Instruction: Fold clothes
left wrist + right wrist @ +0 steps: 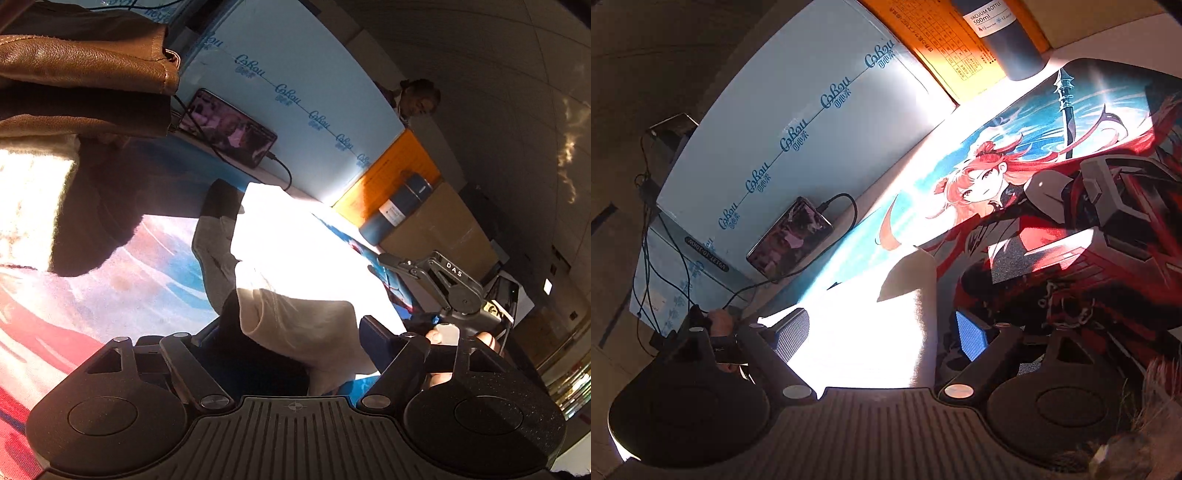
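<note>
A white garment (pixel 310 243) with grey and black parts lies on the printed mat (pixel 147 258) in hard sunlight. A raised fold of it sits between the fingers of my left gripper (pixel 291 332), whose jaws stand apart with no visible pinch. In the right wrist view the same white garment (pixel 871 332) runs up between the fingers of my right gripper (pixel 882 336). That gripper is open, with a gap between the cloth and the blue pad (pixel 971 339) on the right. The other hand's gripper body (pixel 443 280) shows at the right of the left wrist view.
A phone (pixel 790 236) on a cable leans against a pale blue box (pixel 798 110) behind the mat. A blue vacuum bottle (pixel 1008 37) and an orange sheet (pixel 942 48) stand at the back. A brown leather sleeve (pixel 85 66) hangs at upper left. A person (pixel 417 99) sits beyond.
</note>
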`<state>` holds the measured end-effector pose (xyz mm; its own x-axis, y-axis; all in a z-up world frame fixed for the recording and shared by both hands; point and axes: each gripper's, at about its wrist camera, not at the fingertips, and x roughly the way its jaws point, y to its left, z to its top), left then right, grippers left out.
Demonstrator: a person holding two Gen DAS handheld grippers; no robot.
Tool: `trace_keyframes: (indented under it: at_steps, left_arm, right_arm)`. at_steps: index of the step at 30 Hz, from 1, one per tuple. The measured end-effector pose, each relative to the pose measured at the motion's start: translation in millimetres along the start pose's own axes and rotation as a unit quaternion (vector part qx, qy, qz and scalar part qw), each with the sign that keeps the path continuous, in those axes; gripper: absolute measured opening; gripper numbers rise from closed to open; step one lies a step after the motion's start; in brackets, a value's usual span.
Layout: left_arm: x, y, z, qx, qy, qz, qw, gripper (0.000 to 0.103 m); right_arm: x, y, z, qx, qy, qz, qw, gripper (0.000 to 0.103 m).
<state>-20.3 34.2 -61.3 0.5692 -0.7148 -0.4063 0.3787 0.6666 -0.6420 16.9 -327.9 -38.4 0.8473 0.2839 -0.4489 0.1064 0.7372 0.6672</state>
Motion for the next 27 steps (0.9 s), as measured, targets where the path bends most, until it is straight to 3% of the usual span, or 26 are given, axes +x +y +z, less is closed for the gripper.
trace_keyframes:
  at_steps: [1, 2, 3, 5, 8, 16, 21, 27]
  left_arm:
    - [4.9, 2.1, 0.0, -0.007, 0.004, 0.002, 1.0000, 0.024]
    - [8.5, 4.5, -0.5, -0.012, 0.004, -0.001, 0.9999, 0.020]
    - [11.3, 5.8, -0.8, -0.014, 0.004, -0.004, 0.9999, 0.019]
    - [14.2, 2.0, -0.1, -0.004, 0.004, 0.001, 1.0000, 0.019]
    - [18.3, -6.7, 5.4, 0.025, 0.004, 0.008, 0.9997, 0.019]
    - [55.9, -52.0, 33.0, 0.143, 0.000, 0.007, 0.9897, 0.018]
    - [103.8, -83.7, 52.9, 0.208, 0.008, -0.003, 0.9782, 0.018]
    - [172.3, -120.9, 76.8, 0.238, 0.010, -0.031, 0.9707, 0.018]
  right_arm:
    - [3.1, 3.7, -3.0, -0.006, 0.003, 0.001, 1.000, 0.074]
    - [5.2, 5.7, -4.5, -0.007, 0.004, -0.002, 1.000, 0.064]
    - [6.9, 7.8, -6.3, -0.009, 0.004, -0.009, 1.000, 0.048]
    - [9.0, 10.7, -9.1, -0.026, 0.004, -0.022, 0.999, 0.030]
    - [5.2, 17.5, -8.0, -0.060, -0.016, -0.024, 0.998, 0.017]
    - [-16.4, 43.9, 20.9, -0.180, -0.127, -0.041, 0.975, 0.015]
    - [-24.2, 29.7, 57.6, -0.186, -0.184, -0.078, 0.962, 0.015]
    - [-35.1, -1.8, 99.5, -0.175, -0.259, -0.133, 0.940, 0.014]
